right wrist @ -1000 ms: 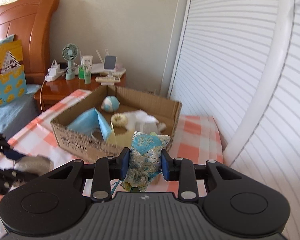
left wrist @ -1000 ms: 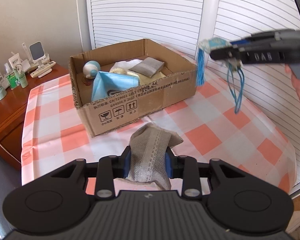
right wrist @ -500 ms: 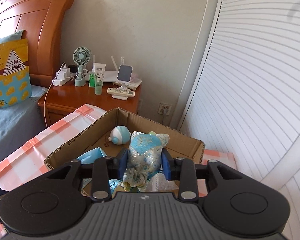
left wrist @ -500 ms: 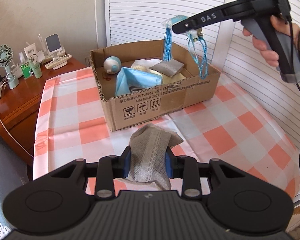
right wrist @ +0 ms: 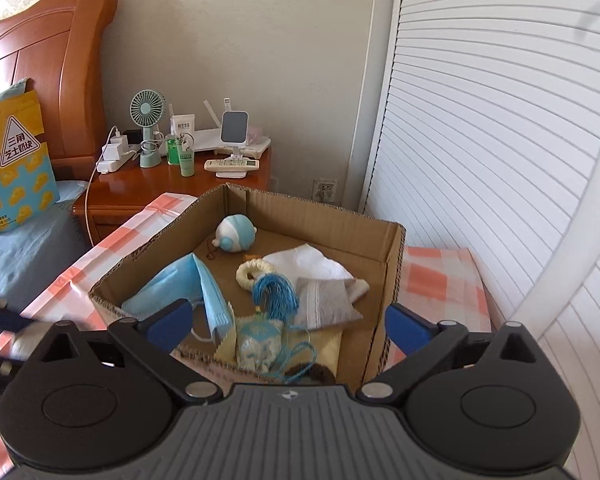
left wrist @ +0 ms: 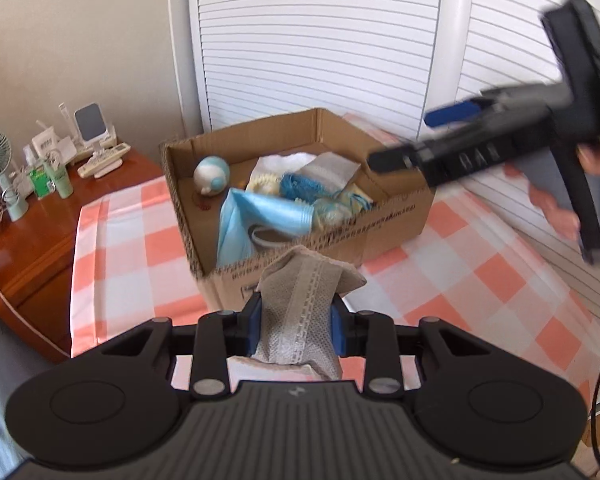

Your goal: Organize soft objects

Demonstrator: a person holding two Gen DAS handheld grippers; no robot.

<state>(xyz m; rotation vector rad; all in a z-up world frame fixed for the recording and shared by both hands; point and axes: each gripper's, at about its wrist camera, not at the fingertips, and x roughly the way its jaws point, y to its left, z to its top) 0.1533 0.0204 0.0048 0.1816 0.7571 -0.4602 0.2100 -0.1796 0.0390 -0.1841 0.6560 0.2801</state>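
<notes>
**Grey pouch pinched, blue sachet in the box**

Grey woven fabric with a lace strip fills the gap between the left gripper's fingers, which pinch this grey pouch from both sides, just in front of the near wall of the cardboard box. The right gripper's fingers have just been opening and now stand spread wide with nothing between them, above the near edge of the box. Below them the blue embroidered sachet lies inside the box on a yellow cloth, its blue tassel beside a second grey pouch. Further in lie a blue face mask, a cream ring, a white cloth and a small blue-and-white plush. The box sits on a counter with an orange-checked cloth. Beyond it stands a wooden nightstand bearing a small fan.
</notes>
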